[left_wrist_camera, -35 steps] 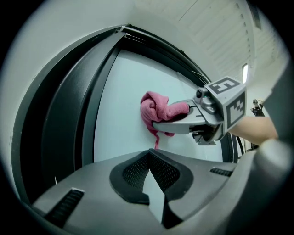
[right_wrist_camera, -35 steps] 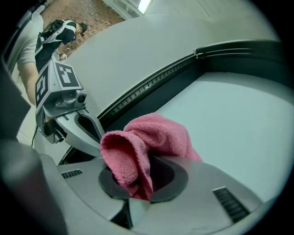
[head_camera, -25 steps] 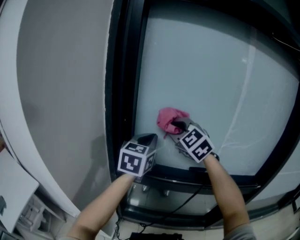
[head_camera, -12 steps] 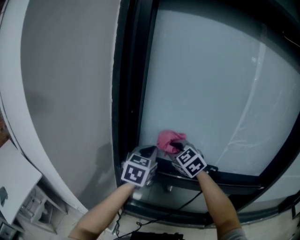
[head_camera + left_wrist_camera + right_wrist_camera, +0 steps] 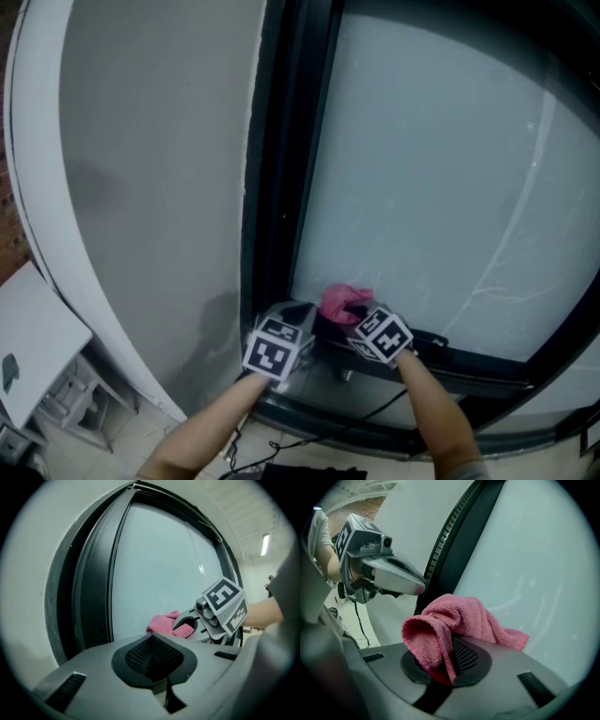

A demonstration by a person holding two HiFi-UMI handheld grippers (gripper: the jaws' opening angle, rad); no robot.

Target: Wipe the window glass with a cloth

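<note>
We see a big grey wall (image 5: 150,169) on the left. It looks smooth and flat.

Next to it is the window glass (image 5: 450,169). It is wide, pale and a bit milky, with thin light streaks on it. A thick black frame (image 5: 291,141) runs down the left side of the glass and along the bottom. The frame is hard and dark, with a ribbed strip along its edge.

Two bare arms reach up from the bottom of the head view. Each hand holds a tool. Both tools are grey and smooth, and each has a cube with black and white squares on it.

Our right tool (image 5: 349,314) is clamped on the cloth (image 5: 339,301). Its dark, dotted pads pinch one fold. The cloth (image 5: 450,620) is pink, soft and fuzzy like a towel, and it is all bunched up. It sits at the bottom of the glass, near the left corner, just above the bottom bar of the frame. It seems to touch the glass.

Our left tool (image 5: 298,312) is just beside the right one, close to the black frame. Its jaws are together and they pinch nothing. Its tip is pointed.

A thin black cable (image 5: 375,405) hangs below the window.
</note>
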